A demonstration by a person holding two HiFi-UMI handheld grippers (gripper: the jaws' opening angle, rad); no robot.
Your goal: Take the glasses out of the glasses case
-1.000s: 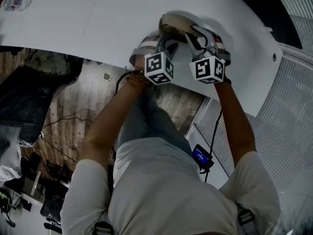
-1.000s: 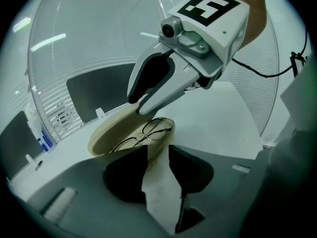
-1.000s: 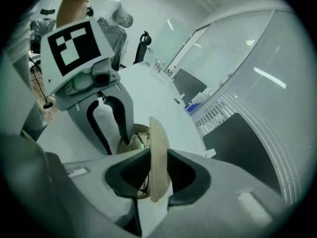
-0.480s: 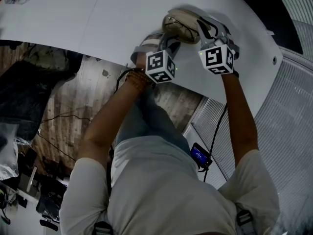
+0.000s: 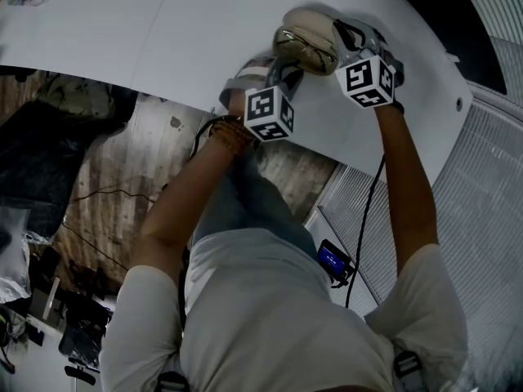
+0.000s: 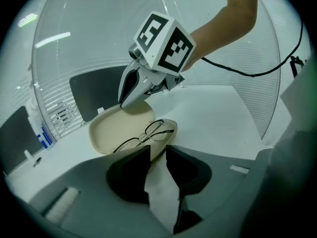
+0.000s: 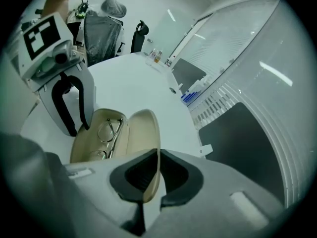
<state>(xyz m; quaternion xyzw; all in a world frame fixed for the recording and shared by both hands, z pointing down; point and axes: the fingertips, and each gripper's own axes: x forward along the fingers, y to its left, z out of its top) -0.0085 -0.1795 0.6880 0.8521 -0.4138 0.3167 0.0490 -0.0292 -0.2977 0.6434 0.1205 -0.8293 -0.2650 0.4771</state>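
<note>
A beige glasses case (image 5: 306,37) lies open on the white table (image 5: 163,31). Thin-rimmed glasses (image 6: 148,134) rest in its base (image 7: 91,143), and the lid (image 6: 119,125) stands up behind it. My right gripper (image 7: 154,175) has just been closing and is shut on the lid's edge (image 7: 156,152); it comes in from above in the left gripper view (image 6: 130,101). My left gripper (image 6: 157,150) has its jaws closing round the near end of the base, with both pads against the rim. The right gripper view shows the left gripper (image 7: 74,128) straddling that end.
The table's curved edge (image 5: 327,149) runs close under both grippers. Small bottles (image 7: 156,56) and a blue-and-white item (image 7: 190,95) stand far off on the table. Chairs (image 7: 104,29) are beyond it. A cable (image 5: 359,243) hangs from the right gripper.
My right gripper has moved up and to the right past the case, and the lid has swung up and open. The left gripper has stayed where it was.
</note>
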